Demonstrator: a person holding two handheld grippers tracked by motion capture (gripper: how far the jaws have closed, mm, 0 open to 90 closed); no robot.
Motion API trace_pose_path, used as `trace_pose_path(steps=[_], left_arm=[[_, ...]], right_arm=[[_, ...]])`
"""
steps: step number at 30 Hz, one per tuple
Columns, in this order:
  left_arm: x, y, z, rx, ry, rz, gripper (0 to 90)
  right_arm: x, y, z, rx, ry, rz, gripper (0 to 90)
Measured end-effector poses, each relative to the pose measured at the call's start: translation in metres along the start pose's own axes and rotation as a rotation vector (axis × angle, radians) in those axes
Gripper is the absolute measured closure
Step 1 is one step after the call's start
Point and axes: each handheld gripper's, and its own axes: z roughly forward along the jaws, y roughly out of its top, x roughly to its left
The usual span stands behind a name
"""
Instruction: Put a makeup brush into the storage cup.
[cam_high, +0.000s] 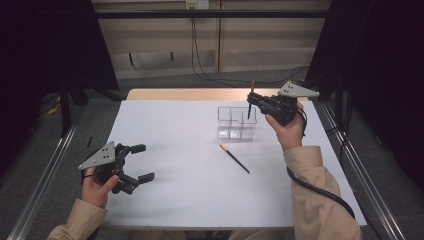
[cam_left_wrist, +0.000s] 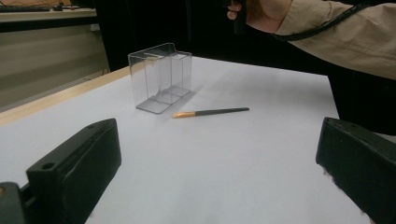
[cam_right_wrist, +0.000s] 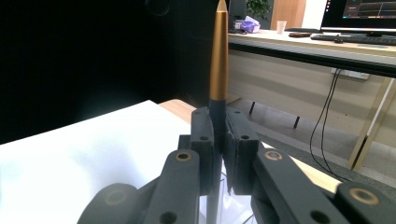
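Above clear box (cam_high: 236, 122) near table's far edge, our right gripper (cam_high: 251, 101) clamps 1 pen (cam_high: 250, 106); tilt risks missing compartment. Left gripper (cam_high: 143, 162) gapes empty.

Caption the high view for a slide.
Right gripper holds a pen upright over the clear organizer; second pen lies nearby.

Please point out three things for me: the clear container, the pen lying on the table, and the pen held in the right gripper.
clear container (cam_left_wrist: 161, 79), left gripper view, front wall.
pen lying on the table (cam_high: 234, 158), high view, middle of shaft.
pen held in the right gripper (cam_right_wrist: 218, 60), right gripper view, gold part.
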Motion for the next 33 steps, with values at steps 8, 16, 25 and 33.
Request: trace_pose_path(steps=[8,16,25,33], left_arm=[[0.0,0.0,-0.001,0.0,0.004,0.001,0.0],[0.0,0.0,-0.001,-0.003,0.002,0.0,0.0],[0.0,0.0,0.0,-0.002,-0.001,0.002,0.0],[-0.001,0.0,-0.001,-0.004,0.0,0.001,0.0]], right_arm=[[-0.003,0.0,0.004,0.0,-0.015,0.002,83.2],[-0.01,0.0,0.004,-0.007,-0.044,0.011,83.2],[-0.013,0.0,0.005,-0.005,-0.054,0.005,83.2],[-0.016,-0.003,0.006,0.001,-0.064,0.006,83.2]])
